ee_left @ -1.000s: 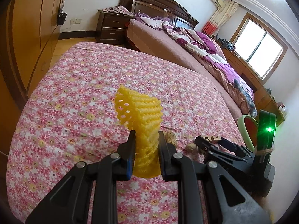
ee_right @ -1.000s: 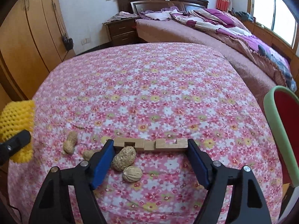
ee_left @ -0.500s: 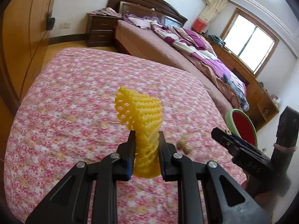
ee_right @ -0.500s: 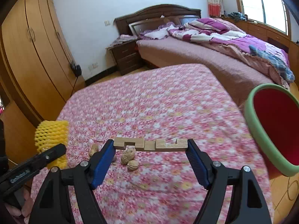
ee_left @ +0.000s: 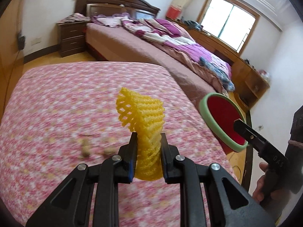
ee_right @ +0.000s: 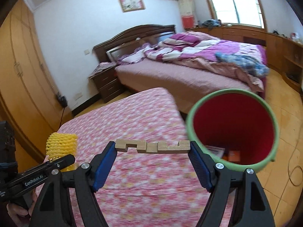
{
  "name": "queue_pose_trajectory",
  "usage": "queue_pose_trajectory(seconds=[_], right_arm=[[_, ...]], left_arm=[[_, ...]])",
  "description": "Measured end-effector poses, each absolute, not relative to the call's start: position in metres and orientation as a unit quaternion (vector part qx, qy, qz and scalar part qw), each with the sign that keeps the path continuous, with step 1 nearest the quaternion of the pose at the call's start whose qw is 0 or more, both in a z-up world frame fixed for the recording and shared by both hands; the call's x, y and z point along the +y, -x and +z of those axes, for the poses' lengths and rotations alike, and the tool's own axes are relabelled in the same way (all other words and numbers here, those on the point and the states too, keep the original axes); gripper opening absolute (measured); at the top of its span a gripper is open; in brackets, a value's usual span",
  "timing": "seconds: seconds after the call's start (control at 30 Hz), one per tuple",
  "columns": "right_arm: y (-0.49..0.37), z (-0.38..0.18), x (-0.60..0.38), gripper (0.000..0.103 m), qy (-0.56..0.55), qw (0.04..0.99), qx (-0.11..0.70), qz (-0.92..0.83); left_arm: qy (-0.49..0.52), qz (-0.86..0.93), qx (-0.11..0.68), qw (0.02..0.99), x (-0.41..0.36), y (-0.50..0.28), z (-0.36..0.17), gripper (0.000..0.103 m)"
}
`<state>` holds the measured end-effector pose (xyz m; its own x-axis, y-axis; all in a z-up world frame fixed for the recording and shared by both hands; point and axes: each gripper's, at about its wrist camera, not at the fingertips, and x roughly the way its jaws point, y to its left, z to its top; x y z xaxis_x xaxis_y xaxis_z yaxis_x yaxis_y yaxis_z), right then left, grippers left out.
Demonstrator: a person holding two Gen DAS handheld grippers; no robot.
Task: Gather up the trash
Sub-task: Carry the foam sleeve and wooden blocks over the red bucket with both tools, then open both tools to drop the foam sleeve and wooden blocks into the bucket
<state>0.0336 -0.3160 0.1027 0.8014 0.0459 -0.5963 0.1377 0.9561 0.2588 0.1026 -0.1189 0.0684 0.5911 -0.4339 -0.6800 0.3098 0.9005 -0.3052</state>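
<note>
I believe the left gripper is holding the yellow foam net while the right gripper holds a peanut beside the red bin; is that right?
Not quite. The right gripper holds a notched wooden piece, not a peanut, as the right wrist view shows. The left gripper does hold the yellow foam net, and the red bin is beside it.

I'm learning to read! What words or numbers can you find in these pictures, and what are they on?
"GenRobot.AI": on the left gripper's side, seen by the right wrist camera.
"0AS", roughly, partly blurred: on the right gripper's side, seen by the left wrist camera.
Smaller print under "GenRobot.AI": too small to read.
Papers in the bin: unreadable.
</note>
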Motion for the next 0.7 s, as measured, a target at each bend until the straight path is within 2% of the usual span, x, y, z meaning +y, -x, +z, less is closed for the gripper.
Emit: queue_pose_trajectory(seconds=[0.57, 0.7], right_arm=[[0.004, 0.075, -0.448, 0.079, -0.223, 0.927, 0.276, -0.127], [0.009, 0.067, -0.472, 0.079, -0.237, 0.922, 0.272, -0.142]], left_arm=[[-0.018, -0.339, 0.41, 0.847, -0.296, -0.133, 0.065, 0.022], [-0.05, -0.366, 0.397, 0.84, -0.335, -0.135, 0.061, 0.026]])
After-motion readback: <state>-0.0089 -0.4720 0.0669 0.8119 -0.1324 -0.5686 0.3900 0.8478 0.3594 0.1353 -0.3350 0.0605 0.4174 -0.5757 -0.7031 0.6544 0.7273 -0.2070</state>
